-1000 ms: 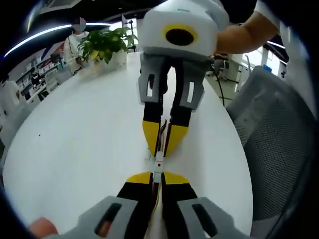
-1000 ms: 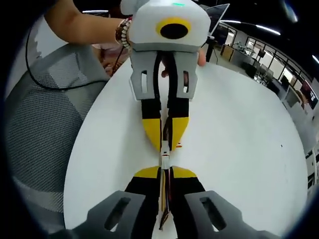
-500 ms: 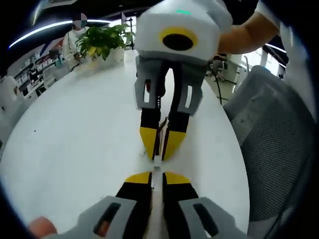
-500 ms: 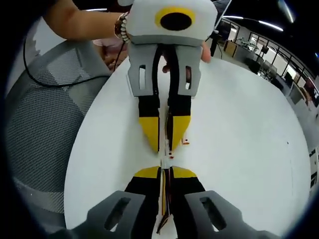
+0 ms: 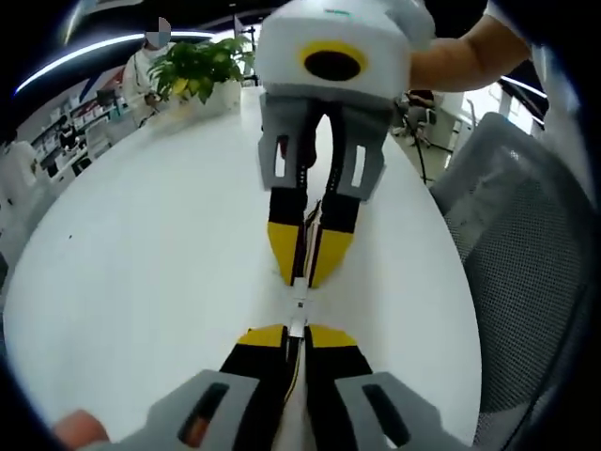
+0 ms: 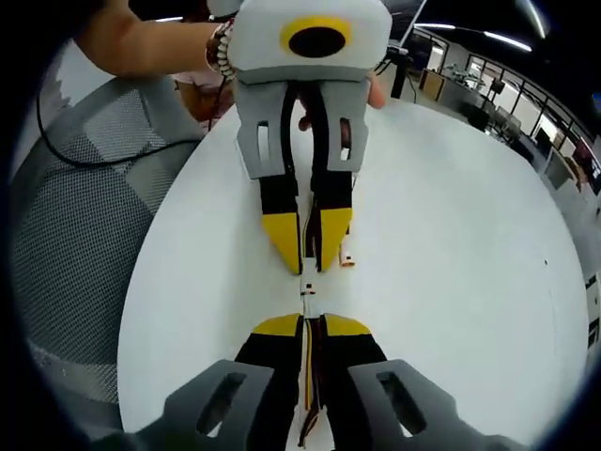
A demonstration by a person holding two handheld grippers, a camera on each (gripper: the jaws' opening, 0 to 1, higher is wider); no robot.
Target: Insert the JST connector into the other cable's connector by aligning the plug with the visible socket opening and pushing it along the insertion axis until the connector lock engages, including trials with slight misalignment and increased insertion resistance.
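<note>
My left gripper (image 5: 295,332) is shut on a thin multi-coloured cable whose small white JST connector (image 5: 298,316) sticks out past its yellow tips. My right gripper (image 5: 301,279) faces it tip to tip from above, shut on the other cable. In the right gripper view my right gripper (image 6: 310,324) holds its cable with its white connector (image 6: 308,306) forward, and this meets the white connector (image 6: 307,283) held by my left gripper (image 6: 307,267). The two connectors line up end to end and touch; I cannot tell whether they are locked together.
All this happens low over a white round table (image 5: 141,244). A small orange-and-white piece (image 6: 346,259) lies on the table beside the left jaws. A potted plant (image 5: 197,70) stands at the far edge. A grey mesh chair (image 6: 66,235) is alongside the table.
The grippers' yellow tips stand slightly farther apart than half a second ago, with more of the white connectors showing between them. Both stay shut on their cables.
</note>
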